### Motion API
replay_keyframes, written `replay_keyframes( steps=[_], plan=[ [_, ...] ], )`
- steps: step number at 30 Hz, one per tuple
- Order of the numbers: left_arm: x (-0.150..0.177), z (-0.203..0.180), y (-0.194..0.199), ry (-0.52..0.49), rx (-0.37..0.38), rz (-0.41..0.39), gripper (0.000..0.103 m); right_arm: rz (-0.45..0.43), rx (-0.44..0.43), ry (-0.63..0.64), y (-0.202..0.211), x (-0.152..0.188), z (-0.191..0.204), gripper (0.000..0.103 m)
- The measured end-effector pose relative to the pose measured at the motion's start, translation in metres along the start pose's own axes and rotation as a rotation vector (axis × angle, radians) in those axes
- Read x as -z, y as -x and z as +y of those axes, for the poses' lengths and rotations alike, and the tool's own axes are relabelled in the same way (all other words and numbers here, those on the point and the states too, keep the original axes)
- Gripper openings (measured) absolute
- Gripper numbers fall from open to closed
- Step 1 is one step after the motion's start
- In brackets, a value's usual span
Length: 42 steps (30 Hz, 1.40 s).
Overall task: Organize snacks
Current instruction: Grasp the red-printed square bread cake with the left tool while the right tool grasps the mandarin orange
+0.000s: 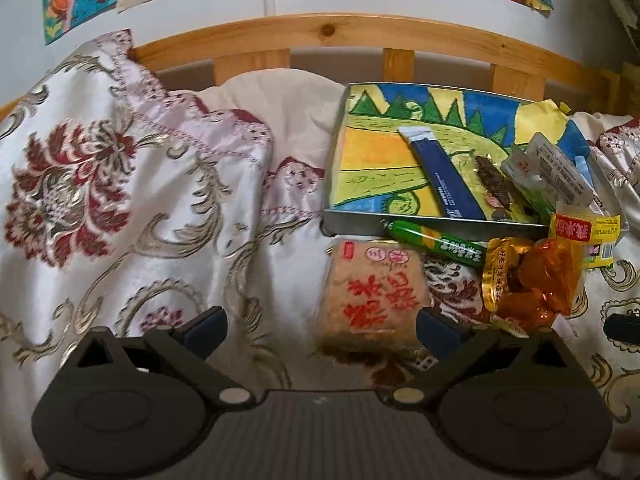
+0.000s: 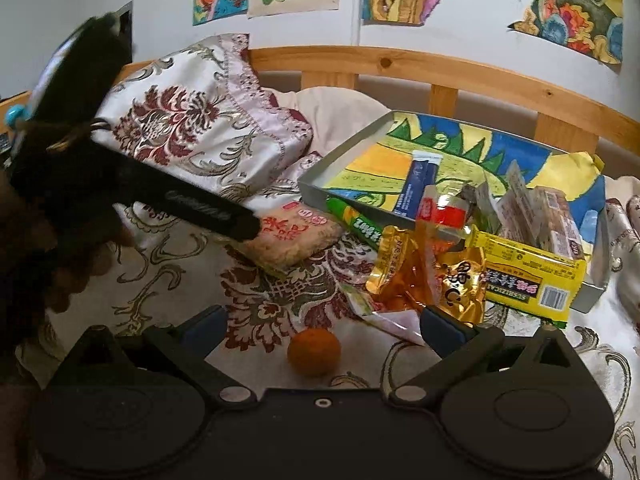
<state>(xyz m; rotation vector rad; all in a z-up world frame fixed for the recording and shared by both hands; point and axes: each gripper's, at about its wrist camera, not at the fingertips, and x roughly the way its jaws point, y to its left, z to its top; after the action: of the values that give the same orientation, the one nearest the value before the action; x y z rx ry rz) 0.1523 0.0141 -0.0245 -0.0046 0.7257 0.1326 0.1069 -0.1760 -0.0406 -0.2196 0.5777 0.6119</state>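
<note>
A grey tray (image 1: 332, 152) lined with a coloured drawing lies on the bed and holds a blue stick pack (image 1: 444, 176) and several wrapped snacks. In front of it lie a brown rice cake pack (image 1: 372, 292), a green stick snack (image 1: 436, 242), an orange-gold pouch (image 1: 528, 280) and a yellow pack (image 2: 532, 280). My left gripper (image 1: 320, 330) is open, with the rice cake pack just ahead between its fingers; it also shows in the right wrist view (image 2: 240, 226). My right gripper (image 2: 322, 330) is open over a small orange (image 2: 314, 352).
A patterned pillow (image 1: 100, 168) lies at the left on the floral bedspread (image 2: 176, 280). A wooden headboard rail (image 1: 340, 34) runs behind, with drawings on the wall. A torn wrapper (image 2: 384, 320) lies near the orange.
</note>
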Motion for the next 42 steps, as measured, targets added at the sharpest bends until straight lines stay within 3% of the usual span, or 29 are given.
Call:
replay_keyframes(
  steps=[9, 15, 21, 28, 36, 39, 42],
  plan=[
    [-0.002, -0.016, -0.025, -0.048, 0.046, 0.012, 0.102, 0.038, -0.043, -0.013, -0.009, 0.003, -0.002, 0.099],
    [-0.008, -0.026, -0.036, -0.076, 0.037, -0.007, 0.102, 0.056, -0.047, -0.029, -0.013, 0.006, -0.004, 0.096],
    [-0.012, -0.027, -0.052, -0.082, 0.043, 0.021, 0.102, 0.071, -0.056, -0.026, -0.017, 0.008, -0.004, 0.085],
    [-0.008, -0.028, -0.068, -0.090, 0.034, 0.049, 0.102, 0.080, -0.052, -0.061, -0.020, 0.008, -0.009, 0.083],
    [-0.010, -0.024, -0.071, -0.047, 0.050, 0.055, 0.102, 0.107, -0.046, -0.065, -0.026, 0.011, -0.010, 0.064],
    [-0.008, -0.024, -0.067, -0.056, 0.062, 0.042, 0.094, 0.113, -0.040, -0.061, -0.028, 0.011, -0.009, 0.050],
    [-0.007, -0.027, -0.064, -0.073, 0.080, 0.038, 0.084, 0.118, -0.045, -0.049, -0.029, 0.012, -0.009, 0.043]
  ],
)
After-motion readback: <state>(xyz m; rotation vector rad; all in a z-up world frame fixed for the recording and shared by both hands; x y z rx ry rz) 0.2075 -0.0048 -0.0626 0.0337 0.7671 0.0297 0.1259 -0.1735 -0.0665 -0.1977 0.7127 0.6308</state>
